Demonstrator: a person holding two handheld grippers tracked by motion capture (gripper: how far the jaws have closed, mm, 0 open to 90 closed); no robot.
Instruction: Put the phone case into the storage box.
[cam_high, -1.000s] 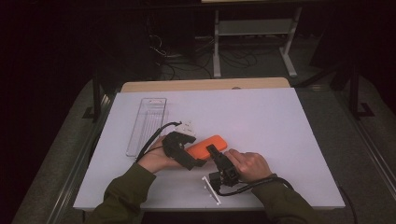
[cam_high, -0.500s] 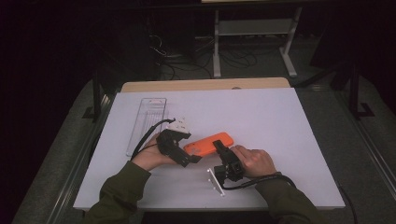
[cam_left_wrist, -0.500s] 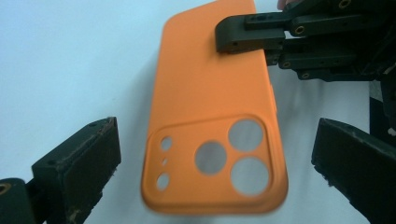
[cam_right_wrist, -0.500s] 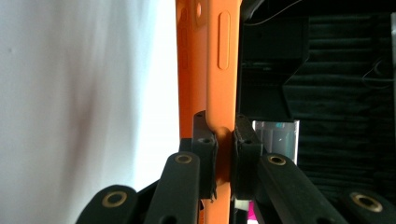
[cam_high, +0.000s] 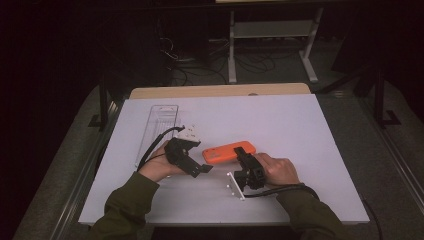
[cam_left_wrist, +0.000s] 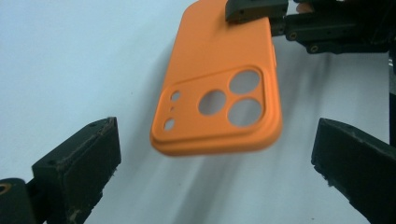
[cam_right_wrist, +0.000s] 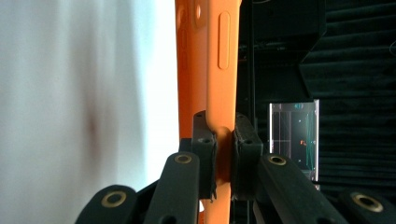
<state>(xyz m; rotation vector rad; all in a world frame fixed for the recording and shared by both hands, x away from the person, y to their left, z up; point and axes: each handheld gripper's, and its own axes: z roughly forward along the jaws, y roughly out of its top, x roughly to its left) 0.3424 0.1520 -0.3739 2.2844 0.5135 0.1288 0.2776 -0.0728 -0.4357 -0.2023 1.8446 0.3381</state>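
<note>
1. The white table (cam_high: 310, 150) spreads out under both my hands, with a wooden edge showing along its far side.
2. A clear plastic tray (cam_high: 156, 131) lies flat on the table's left part, beyond my left hand and well apart from the orange case.
3. The orange phone case (cam_high: 229, 152) is near the table's middle, between my two grippers. From the left gripper view I see its back, camera cut-outs toward me, raised off the white surface.
4. My left gripper (cam_left_wrist: 210, 172) has its jaws spread wide. The camera end of the case sits just ahead of the gap between them, and neither pad touches it.
5. My right gripper (cam_right_wrist: 219, 154) is clamped on the case. In the right gripper view the two pads press the thin orange edge from either side, and the case stands edge-on, running straight up from the jaws. In the left gripper view that same gripper bites the far end of the case.
6. A small white strip with dark dots (cam_high: 235, 185) lies on the table just beside my right hand.
7. A small white piece (cam_high: 190, 133) sits near my left gripper's cable.
</note>
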